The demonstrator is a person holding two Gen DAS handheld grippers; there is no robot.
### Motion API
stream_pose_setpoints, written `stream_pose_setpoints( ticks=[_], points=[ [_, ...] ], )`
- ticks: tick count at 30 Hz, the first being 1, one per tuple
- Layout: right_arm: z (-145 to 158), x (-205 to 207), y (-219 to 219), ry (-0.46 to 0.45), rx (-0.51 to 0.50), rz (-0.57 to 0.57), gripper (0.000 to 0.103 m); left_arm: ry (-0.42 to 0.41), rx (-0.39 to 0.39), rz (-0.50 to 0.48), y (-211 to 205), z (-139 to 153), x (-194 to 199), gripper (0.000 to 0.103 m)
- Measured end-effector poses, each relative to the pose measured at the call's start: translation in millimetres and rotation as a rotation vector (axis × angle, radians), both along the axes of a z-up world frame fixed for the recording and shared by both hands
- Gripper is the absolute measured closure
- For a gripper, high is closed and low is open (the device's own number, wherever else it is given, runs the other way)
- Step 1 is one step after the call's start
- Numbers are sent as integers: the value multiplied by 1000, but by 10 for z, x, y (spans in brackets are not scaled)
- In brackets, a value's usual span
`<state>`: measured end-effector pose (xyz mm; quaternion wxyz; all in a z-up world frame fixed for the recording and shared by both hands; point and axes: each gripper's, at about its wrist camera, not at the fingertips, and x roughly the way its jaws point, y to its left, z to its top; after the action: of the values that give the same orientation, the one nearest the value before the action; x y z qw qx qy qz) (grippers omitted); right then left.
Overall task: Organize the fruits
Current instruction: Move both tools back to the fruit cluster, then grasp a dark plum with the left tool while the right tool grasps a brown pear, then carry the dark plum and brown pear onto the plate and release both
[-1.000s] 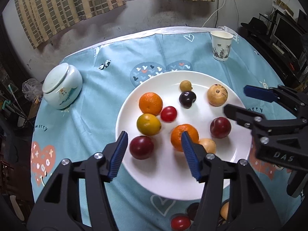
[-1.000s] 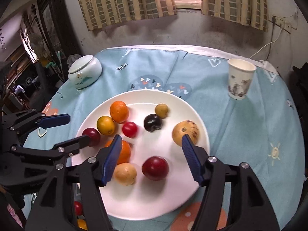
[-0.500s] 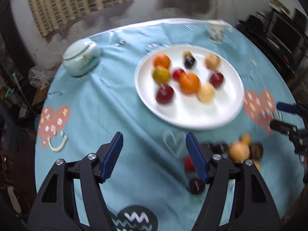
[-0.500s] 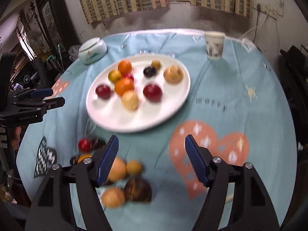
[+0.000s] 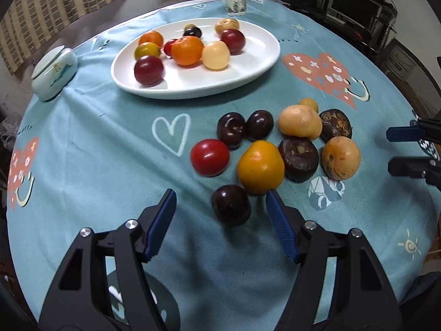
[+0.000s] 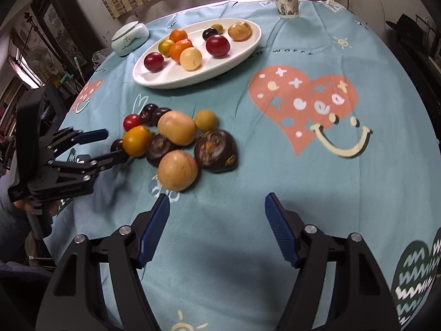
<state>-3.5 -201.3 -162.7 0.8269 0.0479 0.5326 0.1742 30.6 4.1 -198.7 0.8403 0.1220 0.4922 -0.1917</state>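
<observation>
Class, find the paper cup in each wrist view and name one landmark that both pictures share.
Left wrist view: the paper cup stands at the top centre, beyond the white plate.
Right wrist view: the paper cup stands at the top, right of centre, beyond and right of the plate.
Shared landmark: the white plate of fruit.

Loose fruits (image 5: 275, 143) clustered on cloth, more fruits (image 5: 187, 47) on white plate (image 5: 248, 66)
</observation>
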Motion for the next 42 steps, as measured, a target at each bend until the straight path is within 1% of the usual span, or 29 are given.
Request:
stream_pose_setpoints(
  ticks=[1,2,3,4,5,6,8,14,15,17,18,20,21,28,33,37,39,42],
  points=[
    [-13,-25,20,4,2,1,31,7,4,-14,-23,-27,16,35],
    [-20,-41,54,10,5,3,31,21,2,-25,-30,-51,49,39],
    [-23,-50,79,12,8,2,31,36,-3,-31,-34,-76,53,55],
    [-24,-52,106,15,11,0,31,58,-8,-34,-32,-105,71,63],
    [-32,-50,146,16,14,-1,31,57,-21,-32,-16,-88,75,66],
    [-42,-39,182,20,16,-1,31,69,-36,-31,8,-75,81,74],
    [-78,-8,272,28,21,3,31,79,-69,-21,74,-20,77,74],
    [-207,160,454,61,47,-24,33,56,-120,25,252,186,6,74],
    [-225,200,471,64,55,-30,36,55,-127,35,281,213,-11,74],
    [-257,267,503,68,69,-33,46,54,-137,47,319,246,-34,74],
    [-274,298,527,69,67,-26,56,51,-138,51,330,266,-53,74],
    [-289,326,563,59,47,-14,63,46,-141,56,347,298,-83,74],
    [-281,331,565,51,43,-9,64,44,-145,58,351,313,-97,74],
    [-216,220,452,35,57,5,65,29,-161,52,295,412,-154,74],
    [-104,99,355,19,102,-10,65,10,-160,50,201,557,-200,74],
    [68,41,310,-15,140,-10,65,-21,-135,57,107,748,-206,74],
    [212,34,291,-52,153,-6,65,-39,-117,63,63,864,-197,74],
    [458,45,266,-110,171,7,65,-85,-116,64,2,1088,-171,74]
  ],
)
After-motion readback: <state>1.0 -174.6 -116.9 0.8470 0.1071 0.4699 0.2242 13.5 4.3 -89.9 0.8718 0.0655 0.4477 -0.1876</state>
